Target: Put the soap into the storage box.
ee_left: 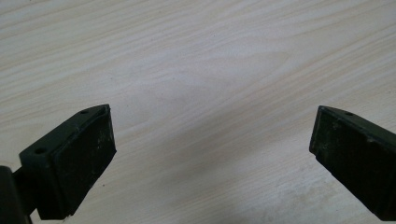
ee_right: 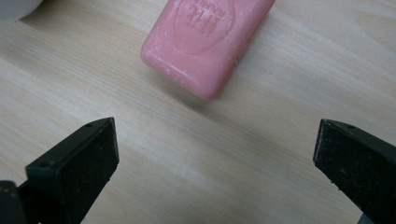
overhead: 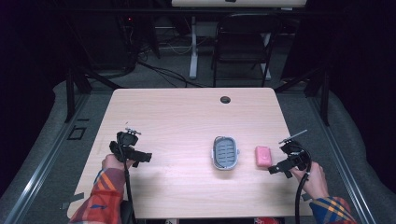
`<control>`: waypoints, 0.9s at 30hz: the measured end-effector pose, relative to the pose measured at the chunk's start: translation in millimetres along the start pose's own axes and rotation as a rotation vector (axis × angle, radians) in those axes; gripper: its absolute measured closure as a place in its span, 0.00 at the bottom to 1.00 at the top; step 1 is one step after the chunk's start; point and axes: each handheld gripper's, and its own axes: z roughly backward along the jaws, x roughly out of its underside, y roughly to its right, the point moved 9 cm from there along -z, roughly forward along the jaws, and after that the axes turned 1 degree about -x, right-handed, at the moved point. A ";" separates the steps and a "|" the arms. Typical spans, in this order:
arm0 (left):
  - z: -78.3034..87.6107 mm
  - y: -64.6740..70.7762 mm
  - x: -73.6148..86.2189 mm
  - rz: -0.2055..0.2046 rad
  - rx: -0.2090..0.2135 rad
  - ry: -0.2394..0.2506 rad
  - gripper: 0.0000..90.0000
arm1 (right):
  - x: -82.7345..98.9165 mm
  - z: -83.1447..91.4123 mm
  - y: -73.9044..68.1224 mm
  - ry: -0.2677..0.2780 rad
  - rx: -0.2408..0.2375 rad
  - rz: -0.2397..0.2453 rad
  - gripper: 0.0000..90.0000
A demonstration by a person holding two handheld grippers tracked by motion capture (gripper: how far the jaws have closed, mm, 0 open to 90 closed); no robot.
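Observation:
A pink soap bar (overhead: 263,156) lies flat on the wooden table (overhead: 187,116), just right of a grey soap dish (overhead: 225,152) with a slotted floor. My right gripper (overhead: 275,169) hovers close beside the bar, at its near right. In the right gripper view the soap bar (ee_right: 205,39) sits just ahead of my right gripper (ee_right: 215,154), whose jaws stand wide open with bare wood between them. My left gripper (overhead: 145,157) is held over the table's left part, far from the dish. Its own view shows the left gripper (ee_left: 212,149) open over bare wood.
A round cable hole (overhead: 225,99) sits near the table's far edge. Beyond the table stand a black folding chair (overhead: 243,42) and a white desk leg (overhead: 193,46) on a grey floor with cables. A white rounded edge (ee_right: 16,8) shows in the right gripper view's top left corner.

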 end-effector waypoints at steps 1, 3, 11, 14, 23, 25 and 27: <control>-0.3 -0.6 0.2 0.001 -0.001 0.002 0.00 | -2.1 -0.3 0.5 -0.001 -0.003 -0.008 0.00; -0.2 -1.7 0.5 0.006 -0.004 0.004 0.00 | -1.8 0.2 2.8 -0.022 0.007 0.003 0.00; 0.9 -1.1 1.2 0.010 -0.002 0.004 0.00 | -16.5 0.2 2.3 -0.016 0.022 -0.050 0.00; 0.3 -0.6 0.8 0.010 -0.003 0.003 0.00 | -21.4 -1.5 -0.8 -0.006 0.028 -0.066 0.00; -1.1 -0.5 0.0 0.012 -0.006 -0.003 0.00 | -41.8 0.4 -8.8 -0.016 0.022 -0.089 0.00; -1.4 -0.3 0.7 0.013 0.001 -0.008 0.00 | -47.4 0.0 -10.3 -0.023 0.026 -0.100 0.00; -1.5 -0.9 0.1 0.011 -0.001 -0.004 0.00 | -54.1 -0.4 -12.4 -0.013 0.026 -0.109 0.00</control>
